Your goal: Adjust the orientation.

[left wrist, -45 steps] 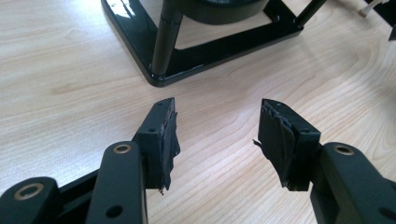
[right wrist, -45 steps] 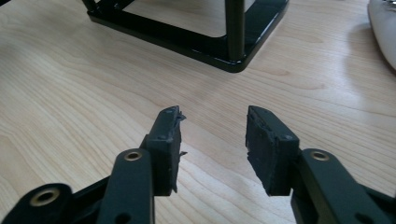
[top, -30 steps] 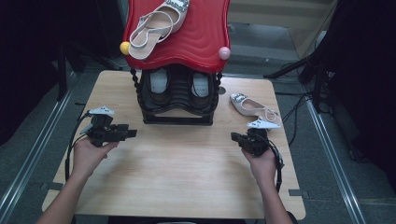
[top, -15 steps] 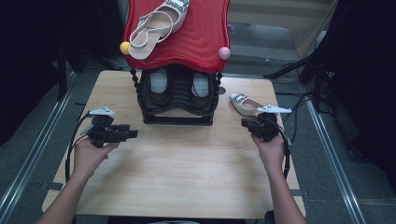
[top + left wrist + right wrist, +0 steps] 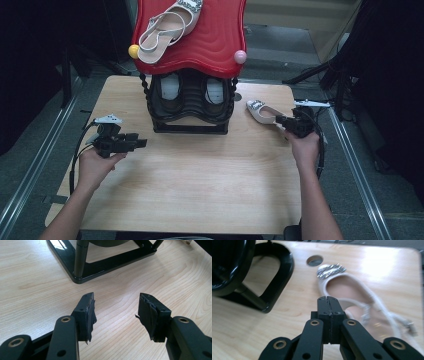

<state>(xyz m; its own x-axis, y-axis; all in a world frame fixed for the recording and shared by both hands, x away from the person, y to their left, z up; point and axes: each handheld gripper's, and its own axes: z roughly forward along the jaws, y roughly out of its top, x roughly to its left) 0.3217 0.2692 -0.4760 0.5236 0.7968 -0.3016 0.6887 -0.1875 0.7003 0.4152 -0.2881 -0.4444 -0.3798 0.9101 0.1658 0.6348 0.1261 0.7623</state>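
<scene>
A pale slingback shoe (image 5: 261,111) with a jewelled toe lies on the wooden table (image 5: 200,185) at the right of the black rack (image 5: 190,107). My right gripper (image 5: 280,120) is shut with nothing in it, its tip just behind the shoe's heel end. In the right gripper view the shut jaws (image 5: 328,302) point at the shoe (image 5: 342,287) lying ahead. The matching shoe (image 5: 170,27) rests on the rack's red top (image 5: 205,42). My left gripper (image 5: 140,143) hovers open at the table's left. Its jaws (image 5: 116,312) stand wide over bare wood near the rack's base (image 5: 100,265).
Two pale insoles (image 5: 170,90) stand inside the rack's lower tier. A yellow knob (image 5: 133,51) and a pink knob (image 5: 240,56) sit at the red top's corners. A round hole (image 5: 314,260) pierces the table beside the shoe. Metal rails (image 5: 350,165) run along both table sides.
My right hand has moved away from me and to the right, up to the shoe on the table. The left hand has stayed put.
</scene>
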